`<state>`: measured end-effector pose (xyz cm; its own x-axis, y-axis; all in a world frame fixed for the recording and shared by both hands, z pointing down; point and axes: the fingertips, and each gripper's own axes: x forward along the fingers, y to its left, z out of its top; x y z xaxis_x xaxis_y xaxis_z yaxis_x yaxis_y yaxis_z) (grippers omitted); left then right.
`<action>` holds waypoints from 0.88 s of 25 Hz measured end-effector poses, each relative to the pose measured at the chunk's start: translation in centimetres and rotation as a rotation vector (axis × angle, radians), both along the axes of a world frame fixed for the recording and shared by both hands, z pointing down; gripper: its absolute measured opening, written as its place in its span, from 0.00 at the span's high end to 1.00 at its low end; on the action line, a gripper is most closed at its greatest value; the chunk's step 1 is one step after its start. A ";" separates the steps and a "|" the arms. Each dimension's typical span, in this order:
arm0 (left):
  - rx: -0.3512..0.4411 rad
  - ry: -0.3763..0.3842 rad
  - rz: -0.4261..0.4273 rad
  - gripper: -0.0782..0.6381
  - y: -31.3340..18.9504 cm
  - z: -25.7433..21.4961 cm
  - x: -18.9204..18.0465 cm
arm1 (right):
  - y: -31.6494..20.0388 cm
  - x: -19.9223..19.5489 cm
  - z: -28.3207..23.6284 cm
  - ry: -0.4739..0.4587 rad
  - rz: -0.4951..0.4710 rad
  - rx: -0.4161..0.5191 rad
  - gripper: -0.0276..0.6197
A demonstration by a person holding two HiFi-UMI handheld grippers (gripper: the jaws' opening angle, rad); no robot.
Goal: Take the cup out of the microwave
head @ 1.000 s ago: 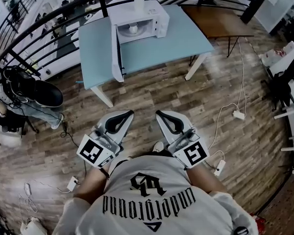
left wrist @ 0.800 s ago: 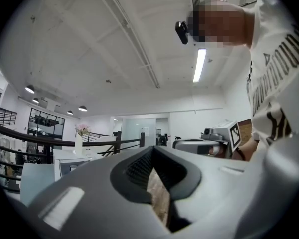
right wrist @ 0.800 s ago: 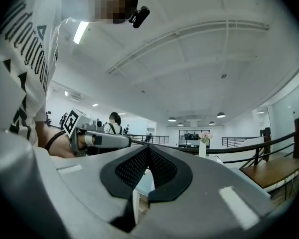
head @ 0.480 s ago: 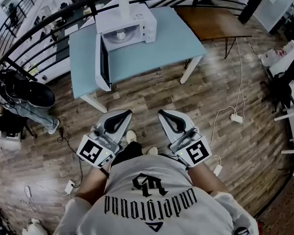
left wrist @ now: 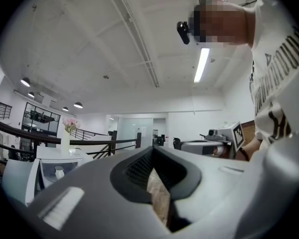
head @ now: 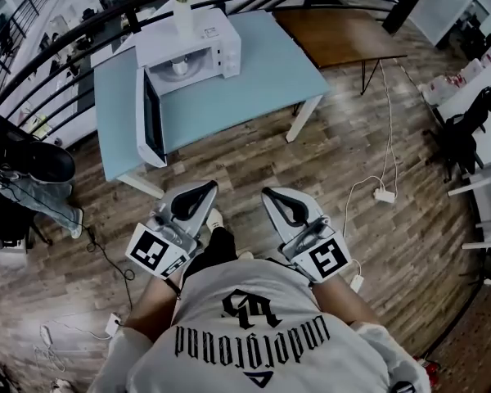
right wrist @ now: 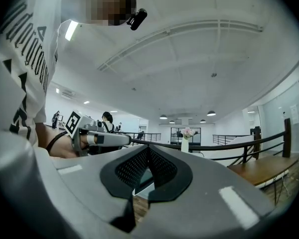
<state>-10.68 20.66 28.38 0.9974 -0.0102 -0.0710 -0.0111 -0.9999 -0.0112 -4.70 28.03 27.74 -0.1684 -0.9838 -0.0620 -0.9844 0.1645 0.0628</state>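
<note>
Approach step: left gripper (head: 206, 190) and right gripper (head: 270, 193) both have fingers closed on nothing, well short of the desk (head: 262, 64), the cup (head: 178, 66) sits inside the open-doored microwave (head: 204, 39), so next likely calls for stepping closer, opening fingers and reaching in.

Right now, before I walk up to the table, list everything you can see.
blue table: one, light blue, ahead
microwave: one, white, on the blue table, door open
cup: one, white, inside the microwave
vase: one, white, pink flowers, on the microwave
wooden table: one, brown, behind the blue table, at right
power strips: about three, white, on the floor
chair: one, black, far right
left gripper: one, grey, shut, empty
right gripper: one, grey, shut, empty
</note>
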 end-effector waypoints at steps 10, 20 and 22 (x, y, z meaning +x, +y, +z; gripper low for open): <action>-0.004 -0.004 0.004 0.82 -6.9 0.4 3.6 | -7.0 2.9 0.6 0.008 -0.018 -0.018 0.95; 0.022 0.021 -0.053 0.82 -20.2 -1.0 3.6 | -20.4 3.5 -0.4 0.037 -0.078 -0.012 0.95; 0.030 0.025 -0.064 0.82 -22.8 -1.6 3.2 | -22.8 3.1 -0.7 0.046 -0.088 -0.009 0.95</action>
<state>-7.46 -2.10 26.82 0.9927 -0.0719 -0.0970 -0.0760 -0.9963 -0.0400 -1.55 5.21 27.00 -0.2570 -0.9654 -0.0437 -0.9621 0.2513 0.1058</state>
